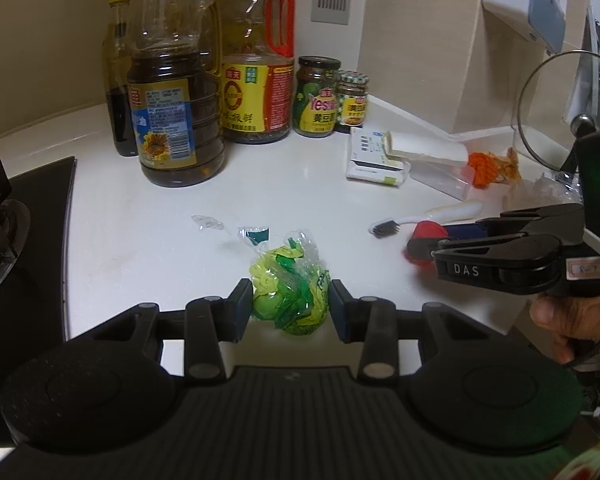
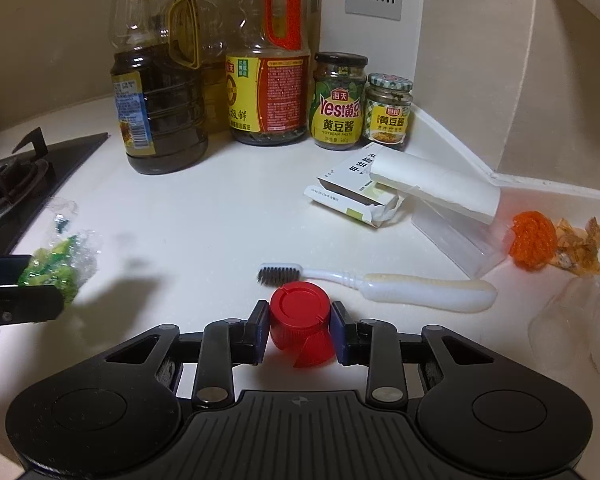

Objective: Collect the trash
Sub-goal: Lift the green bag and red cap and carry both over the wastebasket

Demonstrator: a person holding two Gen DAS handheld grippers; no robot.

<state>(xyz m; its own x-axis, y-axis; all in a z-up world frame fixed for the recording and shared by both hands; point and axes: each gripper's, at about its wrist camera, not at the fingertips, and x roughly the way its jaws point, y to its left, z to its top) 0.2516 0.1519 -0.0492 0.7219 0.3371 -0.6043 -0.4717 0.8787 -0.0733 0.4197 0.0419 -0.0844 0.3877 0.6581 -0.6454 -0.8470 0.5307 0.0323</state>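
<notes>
One ribbed red bottle cap (image 2: 302,330), flat-topped, between right claw (image 2: 300,330) pads.

Wrapper (image 1: 290,296): thin crinkled plastic, I see it glossy, green and yellow print.
Cap (image 2: 299,320): red plastic, ribbed sides, smooth top with a slight sheen.
Counter (image 2: 204,220): smooth white, faintly shiny to me.
Toothbrush (image 2: 380,286): white plastic handle, dark bristles.
Box (image 2: 356,194): matt printed cardboard, torn flap.
Oil bottle (image 1: 176,92): clear glossy plastic, paper-like label.
Gripper pads (image 2: 338,330): I read them as matt, dark blue.
</notes>
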